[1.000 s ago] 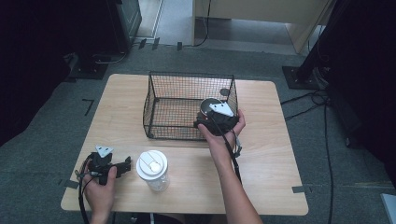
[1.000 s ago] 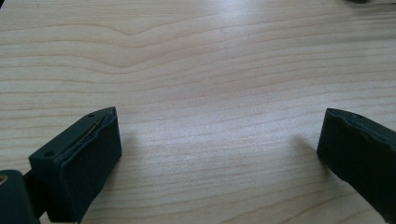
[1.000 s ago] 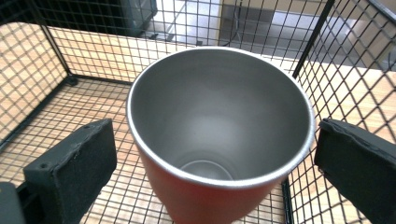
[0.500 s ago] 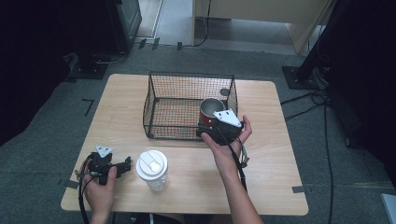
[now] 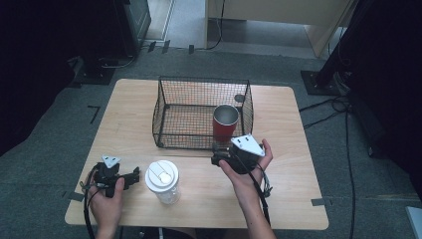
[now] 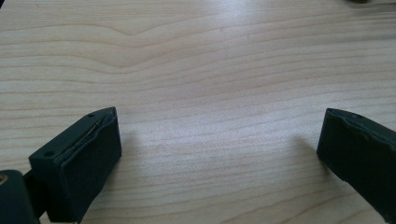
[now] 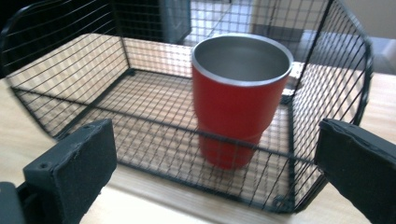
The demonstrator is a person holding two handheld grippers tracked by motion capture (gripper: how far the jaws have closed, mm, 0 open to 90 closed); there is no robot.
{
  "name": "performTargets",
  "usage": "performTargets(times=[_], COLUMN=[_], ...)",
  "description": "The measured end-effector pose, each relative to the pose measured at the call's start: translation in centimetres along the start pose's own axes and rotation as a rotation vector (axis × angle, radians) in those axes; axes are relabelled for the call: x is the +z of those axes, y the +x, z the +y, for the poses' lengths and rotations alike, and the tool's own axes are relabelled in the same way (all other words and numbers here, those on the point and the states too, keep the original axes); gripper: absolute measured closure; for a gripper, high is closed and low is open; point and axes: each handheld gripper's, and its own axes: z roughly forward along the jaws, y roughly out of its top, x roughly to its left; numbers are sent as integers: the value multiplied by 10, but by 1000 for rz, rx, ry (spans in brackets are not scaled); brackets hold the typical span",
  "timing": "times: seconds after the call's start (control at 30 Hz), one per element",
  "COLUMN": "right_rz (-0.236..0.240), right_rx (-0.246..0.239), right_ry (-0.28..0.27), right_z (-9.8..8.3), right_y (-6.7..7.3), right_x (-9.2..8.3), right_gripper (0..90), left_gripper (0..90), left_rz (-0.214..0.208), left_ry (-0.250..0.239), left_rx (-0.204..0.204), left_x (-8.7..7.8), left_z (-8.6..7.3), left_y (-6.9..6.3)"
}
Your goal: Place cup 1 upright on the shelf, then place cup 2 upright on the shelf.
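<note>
A red tumbler (image 5: 225, 122) (image 7: 238, 98) with a steel rim stands upright inside the black wire basket (image 5: 169, 84) (image 7: 70, 70), near its right front corner. My right gripper (image 5: 221, 155) (image 7: 219, 172) is open just outside the basket's front wall, jaws wide apart and empty, facing the tumbler. At the front left of the table my left gripper (image 5: 130, 178) (image 6: 219, 154) rests open over bare wood. A clear cup with a white lid (image 5: 162, 180) stands between the two hands.
The wooden table (image 5: 293, 129) has free room on its left and right sides. A dark cable (image 5: 261, 191) trails from the right gripper along the forearm. Grey carpet and black stands surround the table.
The right gripper has let go of the red tumbler inside the basket and pulled back toward the person, out over the front wall. The left gripper has not moved.
</note>
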Motion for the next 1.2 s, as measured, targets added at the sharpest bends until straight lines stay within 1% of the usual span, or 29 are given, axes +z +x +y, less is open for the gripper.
performTargets(times=[0.03, 0.07, 0.1, 0.33, 0.4, 0.43, 0.47, 0.6, 0.63, 0.67, 0.8, 0.83, 0.87, 1.1, 1.2], right_rz=[0, 33, 43, 113, 141, 141, 163, 215, 215, 239, 283, 283, 306, 355, 371], right_rx=[0, 3, 4, -49, -55, -55, -65, -81, -81, -89, -97, -97, -100, -100, -110], right_ry=[0, -1, -1, -11, -15, -15, -17, -14, -14, -20, -18, -18, -16, -9, -8], right_z=[0, -5, -7, -17, -19, -19, -23, -29, -29, -31, -36, -36, -40, -50, -55], right_y=[0, 2, 3, 20, 25, 25, 32, 45, 45, 52, 62, 62, 67, 77, 81], right_x=[0, -5, -6, -22, -25, -25, -28, -32, -32, -33, -34, -34, -34, -37, -39], right_gripper=[0, 0, 0, 0, 0, 0, 0, 0, 0, 0, 0, 0, 0, 0, 0], left_gripper=[5, 4, 4, 5, 5, 5, 4, 4, 4, 4, 4, 4, 4, 5, 5], left_rz=[0, 0, 0, 0, 0, 0, 0, 0, 0, 0, 0, 0, 0, 0, 0], left_ry=[0, 0, 0, 0, 0, 0, 0, 0, 0, 0, 0, 0, 0, 0, 0], left_rx=[0, 0, 0, 0, 0, 0, -1, -1, -1, 0, 0, 0, -1, -1, 0], left_x=[0, 0, 0, 0, 0, 0, 0, 0, 0, 0, 0, 0, 0, 0, 0], left_z=[0, 0, 0, 0, 0, 0, 0, 0, 0, 0, 0, 0, 0, 0, 0], left_y=[0, 0, 0, 0, 0, 0, 0, 0, 0, 0, 0, 0, 0, 0, 0])
